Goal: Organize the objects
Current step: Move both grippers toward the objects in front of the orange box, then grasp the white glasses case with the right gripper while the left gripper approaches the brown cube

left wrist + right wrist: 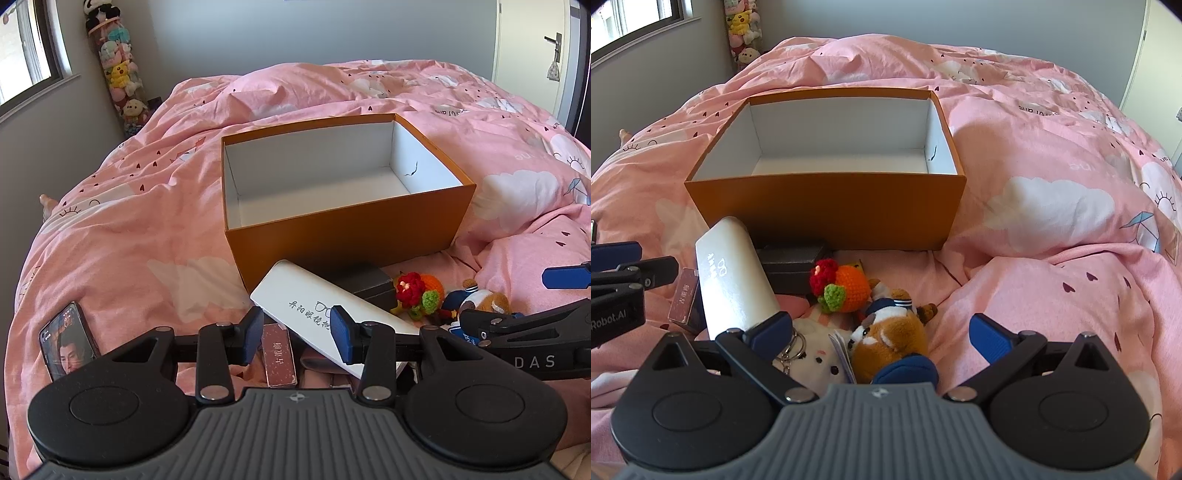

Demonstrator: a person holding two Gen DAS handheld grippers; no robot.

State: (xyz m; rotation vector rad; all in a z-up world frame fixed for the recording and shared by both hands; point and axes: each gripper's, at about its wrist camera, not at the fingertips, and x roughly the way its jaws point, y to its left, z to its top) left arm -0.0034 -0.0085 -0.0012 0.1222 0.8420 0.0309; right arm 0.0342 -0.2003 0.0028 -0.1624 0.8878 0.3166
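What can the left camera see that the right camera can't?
Only the left camera shows the phone lying on the pink blanket, and the door handle. Only the right camera shows the white plush with its key rings. Both show the empty orange box, the white glasses case, the crocheted orange toy and the brown plush.

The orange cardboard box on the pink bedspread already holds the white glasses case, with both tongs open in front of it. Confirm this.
Not quite. The orange cardboard box is empty, as the right wrist view shows. The white glasses case lies outside, propped against its front wall on the pink bedspread. The rest stands.
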